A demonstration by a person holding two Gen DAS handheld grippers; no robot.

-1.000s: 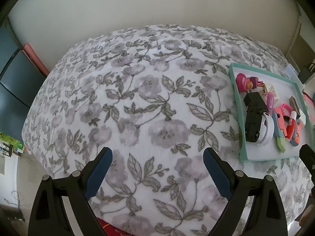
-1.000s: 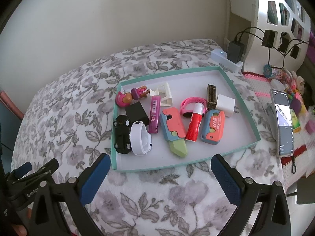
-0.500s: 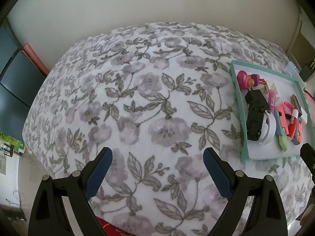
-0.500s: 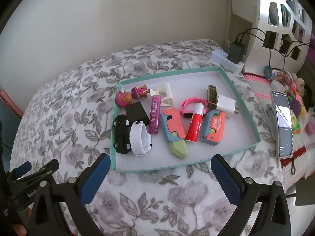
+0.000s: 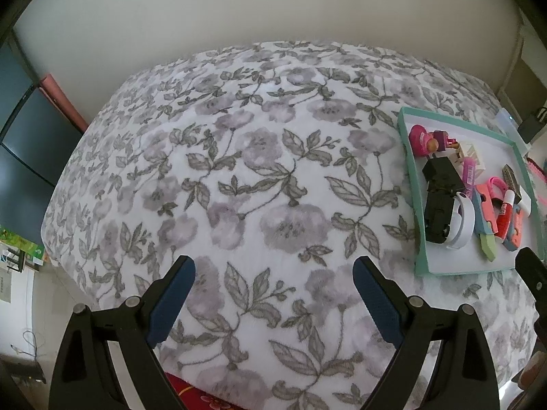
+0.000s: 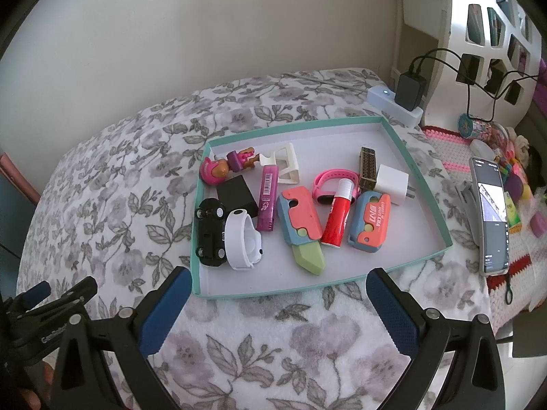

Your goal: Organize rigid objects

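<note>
A shallow teal-rimmed tray [image 6: 413,174] [image 5: 412,171] lies on a flowered blanket and holds several small objects: a black toy car [image 6: 209,232], a white wristband [image 6: 242,239], a purple tube [image 6: 268,198], two coral-and-blue toy knives [image 6: 301,218], a red glue stick [image 6: 336,218], a pink wristband [image 6: 330,179], a white charger plug [image 6: 393,184] and a pink doll [image 6: 218,169]. My right gripper [image 6: 277,294] hovers open at the tray's near edge, nothing between its blue pads. My left gripper [image 5: 275,283] stands open over bare blanket, left of the tray.
The flowered blanket [image 5: 239,177] covers a bed against a pale wall. To the right of the tray a phone [image 6: 492,212] leans on a stand, with a power strip and charger [image 6: 398,100], cables and small toys. Dark furniture [image 5: 20,143] stands at far left.
</note>
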